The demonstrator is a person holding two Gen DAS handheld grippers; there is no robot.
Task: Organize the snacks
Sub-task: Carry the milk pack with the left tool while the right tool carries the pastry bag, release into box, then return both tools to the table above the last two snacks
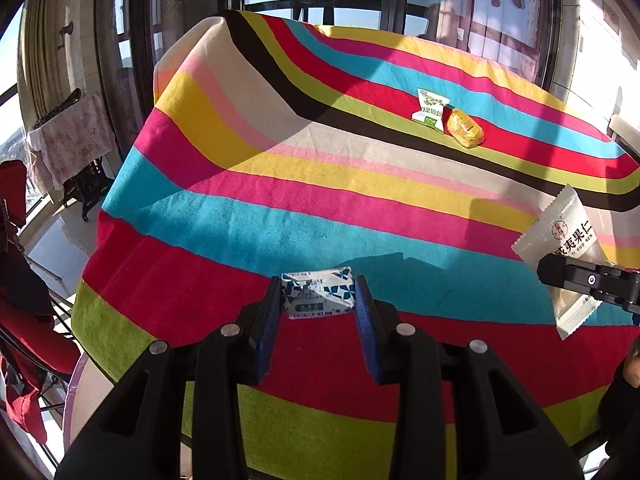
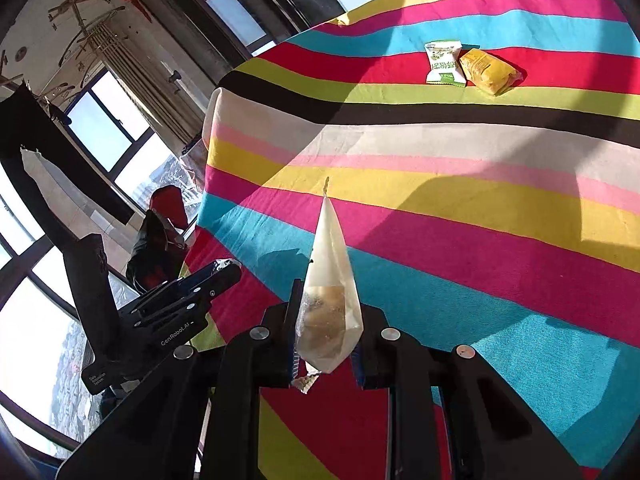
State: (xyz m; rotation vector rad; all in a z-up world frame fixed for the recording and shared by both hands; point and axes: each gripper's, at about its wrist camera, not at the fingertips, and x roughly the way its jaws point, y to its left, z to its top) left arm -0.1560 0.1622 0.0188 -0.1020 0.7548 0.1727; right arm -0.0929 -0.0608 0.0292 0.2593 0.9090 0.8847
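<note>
Snacks held: left claw point(image 1: 316, 300) pinches blue-white packet point(image 1: 318, 292); right claw point(image 2: 326, 340) (edge-on) clamps translucent pouch point(image 2: 328, 300)

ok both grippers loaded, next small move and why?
Probably carry the blue-and-white packet in the left gripper toward the green packet and yellow packet, lying side by side on the striped cloth. The right gripper can follow with the translucent white packet.

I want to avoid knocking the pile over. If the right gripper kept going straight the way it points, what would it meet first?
Probably bare striped tablecloth. The right gripper, shut on the pale nut packet, points down at the cloth; the green-white packet and yellow packet lie farther off and to the right. Depth is uncertain.
</note>
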